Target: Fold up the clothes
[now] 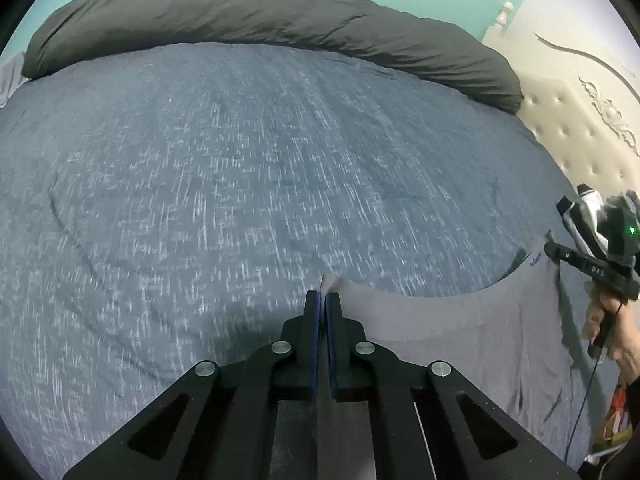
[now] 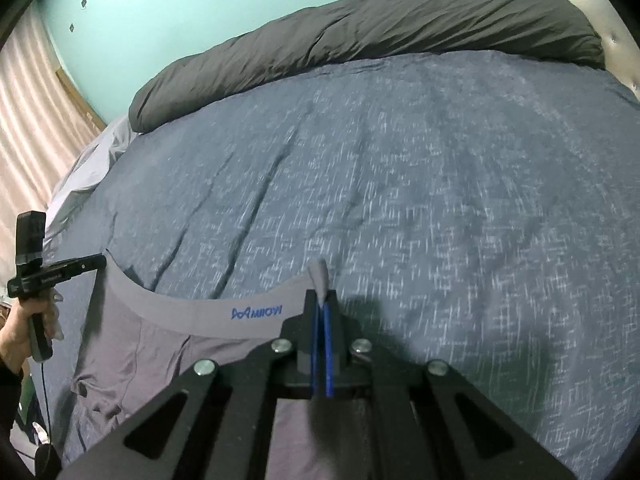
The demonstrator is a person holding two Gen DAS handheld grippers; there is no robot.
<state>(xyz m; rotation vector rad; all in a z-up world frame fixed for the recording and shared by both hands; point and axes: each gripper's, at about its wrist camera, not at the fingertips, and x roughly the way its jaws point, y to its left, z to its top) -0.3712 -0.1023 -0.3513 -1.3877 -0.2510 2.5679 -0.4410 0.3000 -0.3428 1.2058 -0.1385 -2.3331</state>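
Grey boxer briefs (image 2: 168,364) hang by their waistband over the near edge of the bed, stretched between the two handheld tongs. At the left end, the left gripper (image 1: 322,300) has its blue-padded jaws pressed together on one corner of the waistband, a small tip of cloth poking out past them; the right wrist view shows the same tool from the side in a hand (image 2: 24,336). Between the tools the waistband (image 2: 240,312) sags in a shallow curve, its blue lettering reading mirrored, and the body of the garment droops below with a button on the fly. At the right end, the right gripper (image 2: 322,300) is likewise clamped on the other corner, a nub of fabric sticking up. Behind lie the blue heathered bedspread (image 1: 240,168) and a rolled dark duvet (image 1: 248,16). No fold shows in the garment: it is held spread at full width, which I judge would suit either laying it flat for folding or lifting it clear
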